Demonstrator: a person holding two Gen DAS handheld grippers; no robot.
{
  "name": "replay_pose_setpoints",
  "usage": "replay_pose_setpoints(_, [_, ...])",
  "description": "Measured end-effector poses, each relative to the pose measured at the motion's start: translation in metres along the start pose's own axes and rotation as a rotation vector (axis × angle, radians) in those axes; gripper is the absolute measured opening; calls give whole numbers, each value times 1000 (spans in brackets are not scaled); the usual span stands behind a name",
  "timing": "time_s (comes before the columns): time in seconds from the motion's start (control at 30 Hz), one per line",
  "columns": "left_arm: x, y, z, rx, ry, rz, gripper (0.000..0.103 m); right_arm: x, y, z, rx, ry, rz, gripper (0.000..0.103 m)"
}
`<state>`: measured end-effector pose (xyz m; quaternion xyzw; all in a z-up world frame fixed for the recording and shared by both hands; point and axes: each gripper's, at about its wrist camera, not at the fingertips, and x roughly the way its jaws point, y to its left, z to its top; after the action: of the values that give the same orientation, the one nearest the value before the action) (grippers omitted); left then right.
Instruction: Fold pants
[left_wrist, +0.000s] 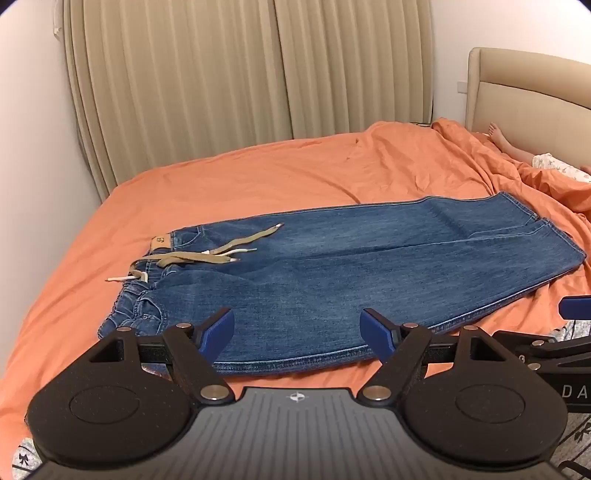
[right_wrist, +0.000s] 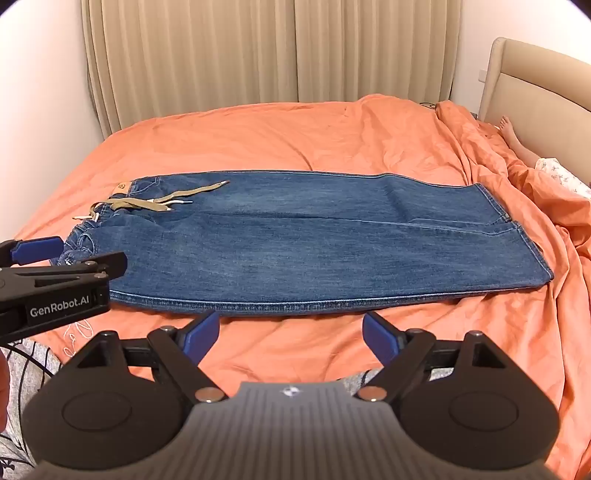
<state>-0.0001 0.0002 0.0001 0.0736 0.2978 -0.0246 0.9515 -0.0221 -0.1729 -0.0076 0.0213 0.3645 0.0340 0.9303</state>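
The jeans (right_wrist: 295, 236) lie flat on the orange sheet (right_wrist: 258, 133) of the bed, and they seem already folded once along their length, one leg on top of the other. So I judge that the lengthwise fold is done and the crosswise fold is the step in hand: to bring one end over the other.

From left to right along the jeans: the waistband (right_wrist: 88, 236) is at the left end, a little bunched, with a tan drawstring (right_wrist: 166, 199) lying loose over the denim just beside it. Then comes the long smooth middle of the legs. The hems (right_wrist: 524, 243) are at the right end, near the crumpled part of the sheet. Beyond the hems, by the beige headboard (right_wrist: 535, 81), the bare foot of a person (right_wrist: 508, 127) shows.

The left gripper (left_wrist: 297, 330) hovers over the near edge of the jeans, toward the waistband half, with its jaws wide apart and nothing between them. The right gripper (right_wrist: 290, 334) is just in front of the near edge, about the middle of the jeans, also wide apart and holding nothing; it does not touch the denim.

The next move, I think, calls for each gripper to go to a corner of one end and close on both layers together. The drawstring could slip out or get trapped in the fold, so it needs some care.
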Motion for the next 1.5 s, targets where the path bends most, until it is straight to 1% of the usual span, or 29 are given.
replay_pose_setpoints(0.53, [3,7,-4,-2,10,-11,90,-3,-3,0,-2,12,0,81])
replay_pose_setpoints(0.8, [-2,0,-2,5,12,-1,90,-2,-3,0,2,11,-3,81])
replay_pose_setpoints(1.5, [-5,-2,-1,5,14,-11,90,-3,-2,-7,19,1,-12,81])
